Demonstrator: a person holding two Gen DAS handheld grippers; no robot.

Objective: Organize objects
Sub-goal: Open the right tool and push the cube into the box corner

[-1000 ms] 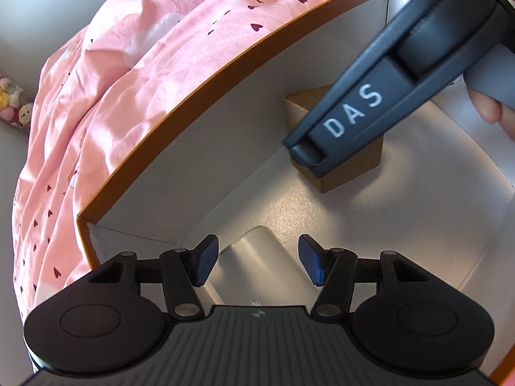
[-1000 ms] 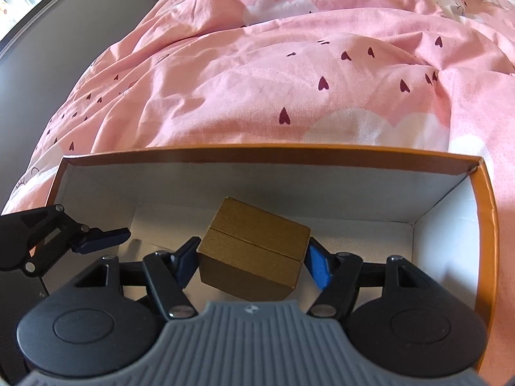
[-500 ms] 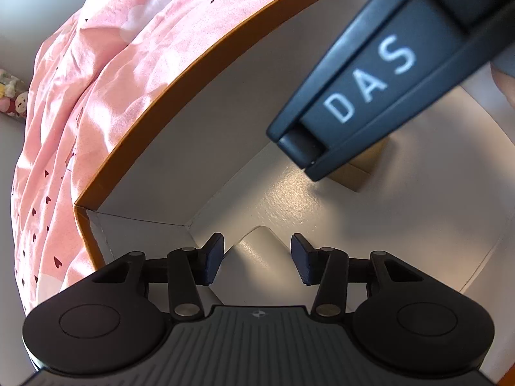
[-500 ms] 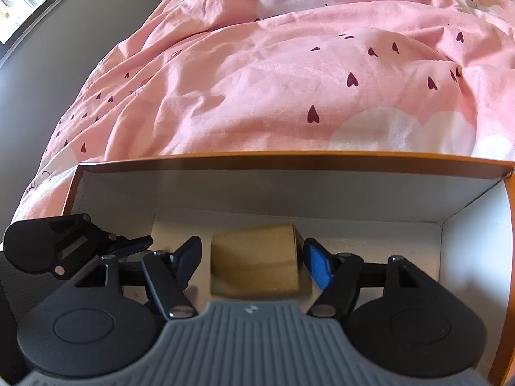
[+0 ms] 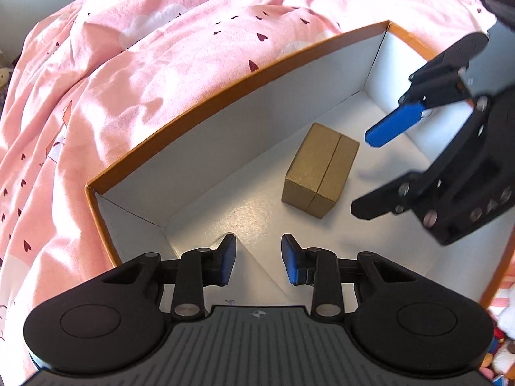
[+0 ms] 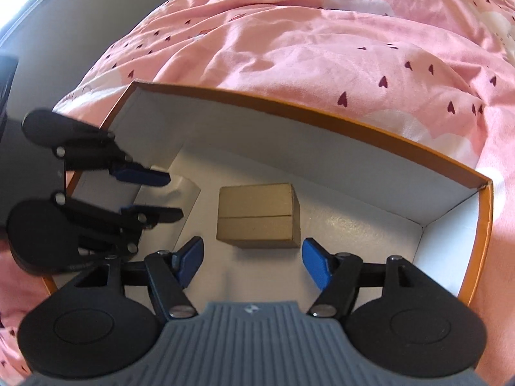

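A small gold-brown box (image 5: 321, 170) (image 6: 257, 215) rests on the white floor of an open orange-rimmed carton (image 5: 231, 88) (image 6: 322, 109) on the bed. My right gripper (image 6: 252, 262) is open and empty, pulled back just above and behind the gold box, touching nothing; it also shows at the right of the left wrist view (image 5: 373, 173). My left gripper (image 5: 257, 259) is open with a narrow gap and empty, above a folded white flap (image 5: 257, 267) at the carton's near-left corner; it shows in the right wrist view (image 6: 170, 197).
A pink duvet with dark hearts (image 5: 128, 64) (image 6: 322, 38) surrounds the carton. Plush toys (image 5: 502, 331) lie at the lower right edge. A grey wall (image 6: 48, 41) is at the left.
My right gripper has opened, let go of the gold box on the carton floor, and drawn back and up. My left gripper has also risen and pulled back.
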